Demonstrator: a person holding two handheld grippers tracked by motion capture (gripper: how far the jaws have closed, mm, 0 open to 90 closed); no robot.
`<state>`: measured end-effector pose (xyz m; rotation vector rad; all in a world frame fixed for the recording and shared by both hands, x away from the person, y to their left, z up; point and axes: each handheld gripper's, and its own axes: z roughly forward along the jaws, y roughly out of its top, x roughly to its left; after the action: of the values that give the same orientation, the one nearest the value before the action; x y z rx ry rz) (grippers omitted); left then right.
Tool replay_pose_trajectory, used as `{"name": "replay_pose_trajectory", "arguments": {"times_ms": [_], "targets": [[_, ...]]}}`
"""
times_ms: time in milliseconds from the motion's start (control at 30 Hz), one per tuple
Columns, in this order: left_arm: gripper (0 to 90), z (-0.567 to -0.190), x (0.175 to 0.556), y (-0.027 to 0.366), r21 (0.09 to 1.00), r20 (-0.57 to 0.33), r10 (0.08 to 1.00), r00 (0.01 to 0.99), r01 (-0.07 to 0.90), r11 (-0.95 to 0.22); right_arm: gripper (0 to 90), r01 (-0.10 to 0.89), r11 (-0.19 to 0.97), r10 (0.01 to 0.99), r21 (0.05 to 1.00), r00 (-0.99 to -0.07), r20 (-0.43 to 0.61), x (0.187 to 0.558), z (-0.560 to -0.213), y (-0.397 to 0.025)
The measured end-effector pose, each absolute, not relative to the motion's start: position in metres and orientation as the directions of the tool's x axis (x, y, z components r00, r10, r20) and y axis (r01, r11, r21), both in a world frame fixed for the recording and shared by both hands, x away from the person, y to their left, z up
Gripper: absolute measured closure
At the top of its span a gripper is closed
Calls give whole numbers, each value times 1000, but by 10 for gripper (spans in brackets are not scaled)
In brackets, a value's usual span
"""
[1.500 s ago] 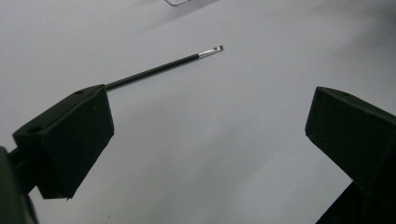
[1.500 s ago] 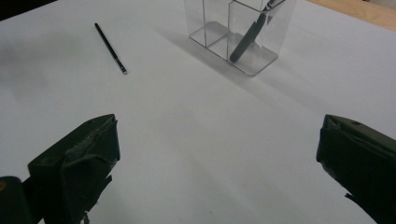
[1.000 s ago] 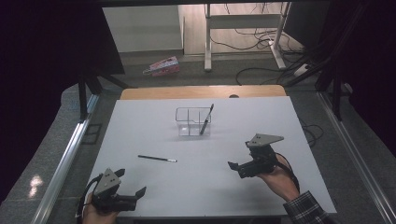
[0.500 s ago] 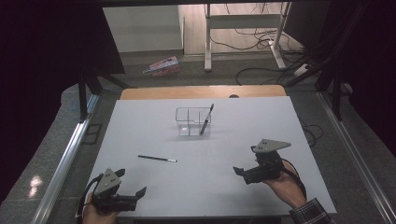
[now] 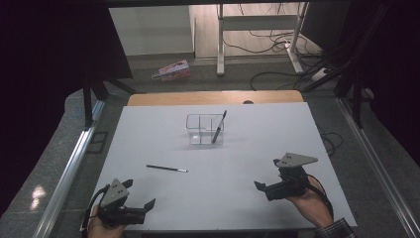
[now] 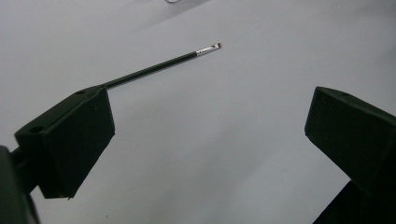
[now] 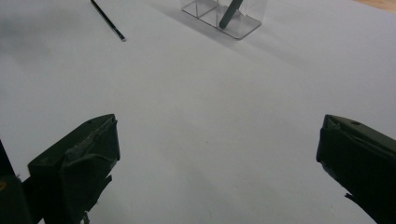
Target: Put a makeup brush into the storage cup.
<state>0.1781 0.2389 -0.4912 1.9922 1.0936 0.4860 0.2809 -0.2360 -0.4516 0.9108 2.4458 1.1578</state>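
Plainly, the thin black pen with a silver tip lies flat on the white counter, well apart from both hands, with its long axis running almost straight across the counter from left to right and its silver end pointing right. It sits ahead of and slightly right of the left tool, which rests at the near left corner with its black jaws spread wide and nothing between them. In the left gripper view the pen stretches away from behind the left jaw, silver end farthest off.

The right tool is at the near right, jaws likewise wide apart and empty, and farther from the pen. So the left hand looks the better placed to reach it, closing across the shaft.

Beyond, a clear plastic compartment box stands mid-counter with a dark grey pen leaning in its right compartment.
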Motion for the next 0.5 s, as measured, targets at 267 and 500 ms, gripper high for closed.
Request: {"name": "replay_pose_trajectory", "arguments": {"times_ms": [267, 500], "targets": [[20, -491, 178, 239, 790, -38, 832, 554, 526, -314, 0, 429, 460, 674, 778, -739, 9, 274, -452, -249], [20, -491, 178, 238, 790, -38, 832, 554, 527, -314, 0, 441, 444, 693, 780, -721, 13, 267, -454, -261]]}}
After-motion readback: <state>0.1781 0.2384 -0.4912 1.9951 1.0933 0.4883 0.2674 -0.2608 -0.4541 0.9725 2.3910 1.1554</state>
